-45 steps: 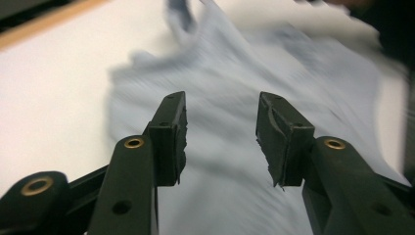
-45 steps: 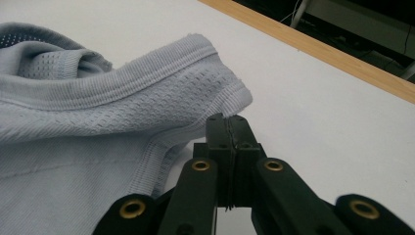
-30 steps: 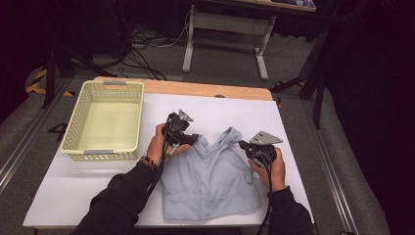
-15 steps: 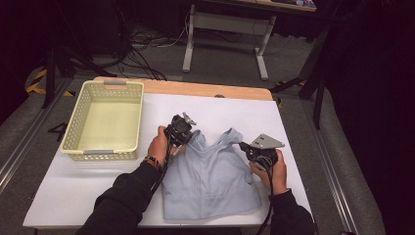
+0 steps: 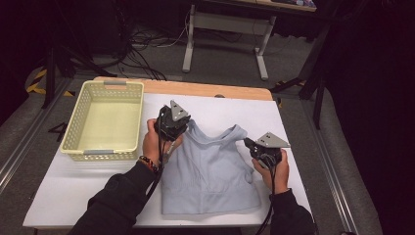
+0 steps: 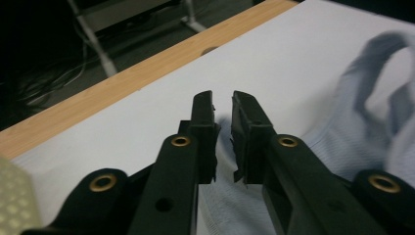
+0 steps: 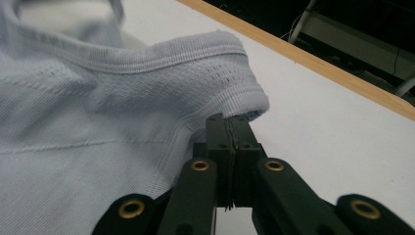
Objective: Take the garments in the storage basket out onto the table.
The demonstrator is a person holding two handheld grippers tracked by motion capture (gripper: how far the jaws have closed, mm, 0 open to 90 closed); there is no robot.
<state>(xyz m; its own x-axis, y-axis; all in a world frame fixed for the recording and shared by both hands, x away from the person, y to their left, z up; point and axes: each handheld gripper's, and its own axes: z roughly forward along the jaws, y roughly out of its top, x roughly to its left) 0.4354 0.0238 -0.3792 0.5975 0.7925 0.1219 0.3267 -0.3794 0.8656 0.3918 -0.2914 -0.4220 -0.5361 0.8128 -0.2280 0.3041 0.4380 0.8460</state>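
L tool [image 5: 180, 128] lifted, jaws reopening | top [image 5: 210, 174] below, beside tips

Left tool [image 5: 177, 128] raised, jaws just parting — right tool [image 5: 250, 146] low, pressed together.

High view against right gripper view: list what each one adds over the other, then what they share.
The high view adds the basket and the left gripper, its jaws just opening over the cloth, not pinching it. The right gripper view adds the top's ribbed hem and mesh knit up close, at the jaw tips. Shared: the top, the white table and the right gripper, whose jaws look shut but have just begun easing open, nothing clearly between them.
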